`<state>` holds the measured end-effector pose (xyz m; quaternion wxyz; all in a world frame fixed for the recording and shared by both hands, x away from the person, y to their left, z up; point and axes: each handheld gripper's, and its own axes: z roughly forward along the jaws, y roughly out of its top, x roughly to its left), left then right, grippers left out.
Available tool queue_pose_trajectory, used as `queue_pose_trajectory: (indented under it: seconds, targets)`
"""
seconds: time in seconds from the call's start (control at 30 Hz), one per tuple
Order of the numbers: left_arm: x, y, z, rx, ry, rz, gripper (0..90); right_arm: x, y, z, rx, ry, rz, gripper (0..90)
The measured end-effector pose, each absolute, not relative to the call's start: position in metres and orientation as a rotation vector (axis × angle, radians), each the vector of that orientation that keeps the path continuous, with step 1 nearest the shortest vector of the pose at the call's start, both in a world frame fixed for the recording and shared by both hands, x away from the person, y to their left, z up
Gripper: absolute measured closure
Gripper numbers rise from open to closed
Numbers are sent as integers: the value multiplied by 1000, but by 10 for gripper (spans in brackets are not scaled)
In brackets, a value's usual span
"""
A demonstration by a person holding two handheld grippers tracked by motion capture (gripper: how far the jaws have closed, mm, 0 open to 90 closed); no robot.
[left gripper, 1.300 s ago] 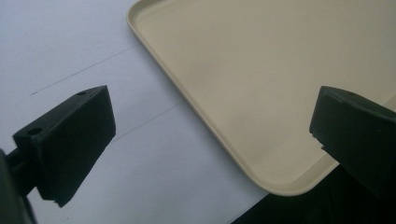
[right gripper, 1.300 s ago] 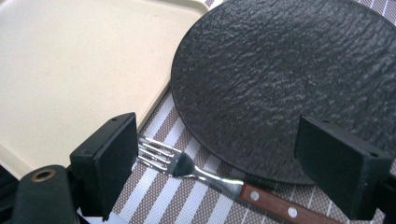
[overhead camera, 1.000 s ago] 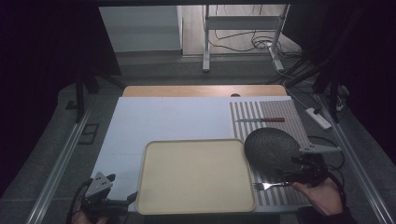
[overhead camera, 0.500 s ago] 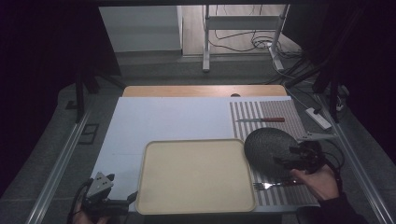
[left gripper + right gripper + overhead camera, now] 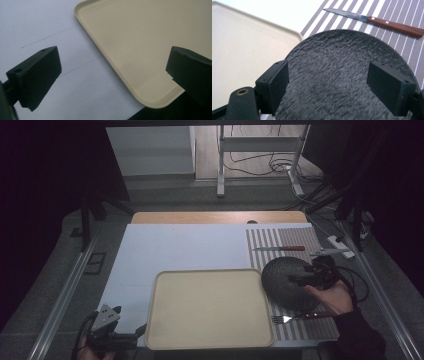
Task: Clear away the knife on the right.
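Apparently the step in hand is a reach for the dark plate (image 5: 344, 75), which lies on the striped mat (image 5: 292, 240) near the table's right edge, just beside the cream tray (image 5: 210, 307). The right gripper (image 5: 339, 85) hovers over the plate, jaws wide and empty. Next it likely needs to drop to the rim and pinch. A knife (image 5: 374, 21) lies toward the far edge, a fork (image 5: 295, 318) at the near edge. The left gripper (image 5: 112, 77), jaws wide, waits by the tray's near-left corner. Broad white sheet (image 5: 180, 247) lies free.
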<state>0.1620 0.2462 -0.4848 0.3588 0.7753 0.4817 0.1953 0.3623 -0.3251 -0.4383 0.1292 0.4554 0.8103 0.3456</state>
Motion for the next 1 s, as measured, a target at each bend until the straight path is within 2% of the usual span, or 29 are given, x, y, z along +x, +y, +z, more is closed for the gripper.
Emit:
queue_pose_trajectory:
  seconds: [1.0]
  targets:
    - [163, 251, -485, 1942, 1317, 501, 0, 440, -317, -445, 1404, 2334, 941, 204]
